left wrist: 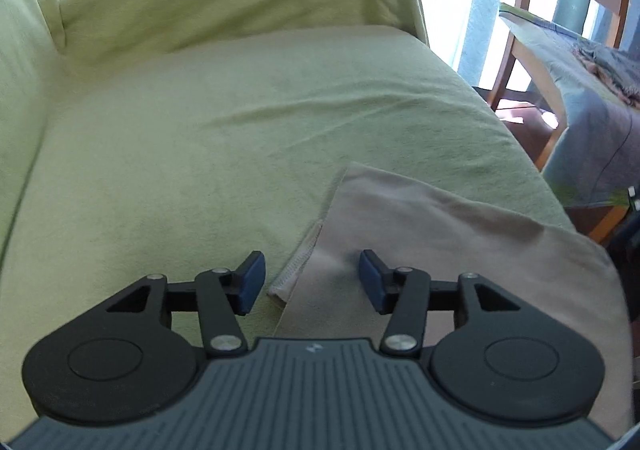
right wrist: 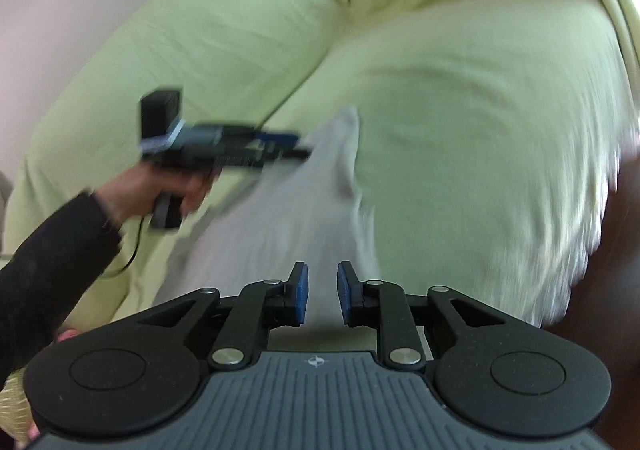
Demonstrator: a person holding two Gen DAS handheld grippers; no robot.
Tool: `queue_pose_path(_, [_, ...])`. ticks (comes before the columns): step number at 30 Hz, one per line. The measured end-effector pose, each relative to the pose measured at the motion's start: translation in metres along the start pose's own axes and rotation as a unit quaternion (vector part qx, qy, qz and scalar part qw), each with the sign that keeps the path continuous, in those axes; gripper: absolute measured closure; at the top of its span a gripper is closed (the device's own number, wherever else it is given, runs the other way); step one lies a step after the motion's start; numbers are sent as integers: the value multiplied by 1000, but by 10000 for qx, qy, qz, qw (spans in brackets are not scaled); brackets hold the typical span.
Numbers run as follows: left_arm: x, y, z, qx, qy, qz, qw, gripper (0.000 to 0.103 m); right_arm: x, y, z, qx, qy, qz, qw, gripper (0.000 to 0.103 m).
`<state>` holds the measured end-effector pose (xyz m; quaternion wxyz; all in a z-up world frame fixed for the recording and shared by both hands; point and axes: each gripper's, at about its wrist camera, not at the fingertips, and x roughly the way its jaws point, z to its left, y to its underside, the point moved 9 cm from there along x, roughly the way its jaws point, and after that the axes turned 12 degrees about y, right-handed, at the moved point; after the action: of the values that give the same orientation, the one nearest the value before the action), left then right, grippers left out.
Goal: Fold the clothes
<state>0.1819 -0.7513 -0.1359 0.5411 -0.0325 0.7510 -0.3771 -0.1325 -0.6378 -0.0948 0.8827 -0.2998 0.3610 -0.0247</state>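
So, the pale beige garment [left wrist: 440, 250] is lying flat on the green-covered sofa [left wrist: 200, 130], toward the front edge of the seat, around 4 to 5 o'clock in the left wrist view. One side looks like a clean folded edge with a stitched hem [left wrist: 298, 262] peeking out from under it at about 6 o'clock, so there seems to be at least one layer doubled over already. Can't tell what kind of garment it is from here.

The left hand-held gripper [left wrist: 312, 282] is spread wide and hovering right over that hemmed edge, one blue pad over the sofa cover and the other over the beige cloth. It's holding nothing. The right hand-held gripper [right wrist: 322, 296] has its pads close but with a clear gap between them, and nothing pinched that I can see. The right view is pretty motion-blurred though, so take that one loosely. In it you can also see the person's hand [right wrist: 168, 186] and black sleeve [right wrist: 52, 250] carrying the left tool out at 10 o'clock.

My read: this is a between-grips moment in the folding, and it'd fit either lining up for another fold or having just let go after one. If another fold is coming, the left one would need to come down on that hem and catch both layers cleanly, since thin fabric like this slips and bunches easily.
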Motion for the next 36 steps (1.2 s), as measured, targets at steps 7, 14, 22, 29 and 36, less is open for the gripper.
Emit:
queue_pose_path(7, [2, -2, -17, 229, 336, 114, 9991, 98, 3, 38, 1, 738, -339, 304, 9962, 59])
queue_pose_path(14, [-3, 0, -16, 105, 302, -114, 9994, 99, 27, 32, -23, 2106, -499, 72, 9763, 61])
queue_pose_path(22, [-24, -6, -13, -127, 127, -531, 9984, 99, 39, 16, -42, 3079, -912, -122, 9470, 89])
queue_pose_path(29, [-84, -17, -9, -531, -385, -1320, 9891, 100, 24, -31, -19, 2209, -638, -239, 9729, 97])
queue_pose_path(36, [-216, -35, -6, -1094, -1180, -2710, 9490, 100, -35, -176, 83, -721, -350, -1342, 9877, 97])
